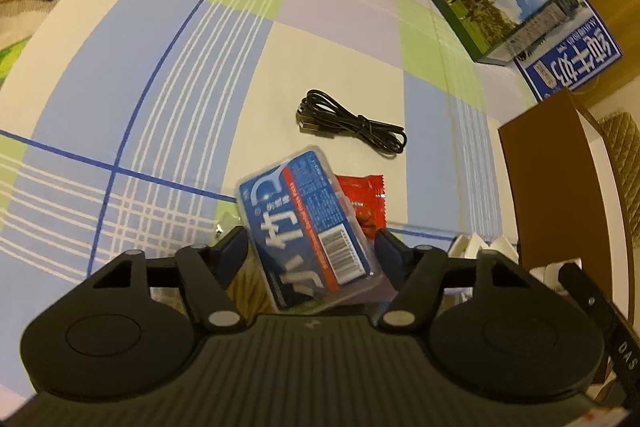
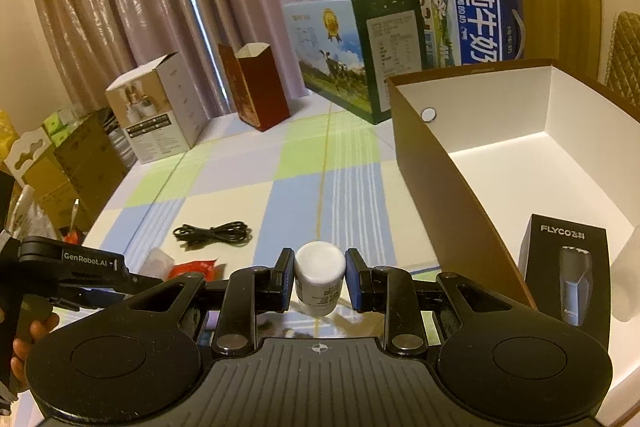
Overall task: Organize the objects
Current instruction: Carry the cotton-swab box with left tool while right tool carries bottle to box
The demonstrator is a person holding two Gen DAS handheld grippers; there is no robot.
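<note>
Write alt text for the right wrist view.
The right tool grips a small white bottle above a checked tablecloth. An open box to its right holds a black shaver package.

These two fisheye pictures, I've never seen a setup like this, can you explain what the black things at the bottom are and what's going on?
Each picture comes from a camera on a handheld two-finger gripper, looking along its fingers; a person carries one in each hand. In the left view, the left gripper has a blue flat plastic case between its fingers. In the right view, the right gripper is shut on a small white bottle. On the checked cloth lie a coiled black cable and a red snack packet. The open cardboard box already holds a black shaver box.
</note>
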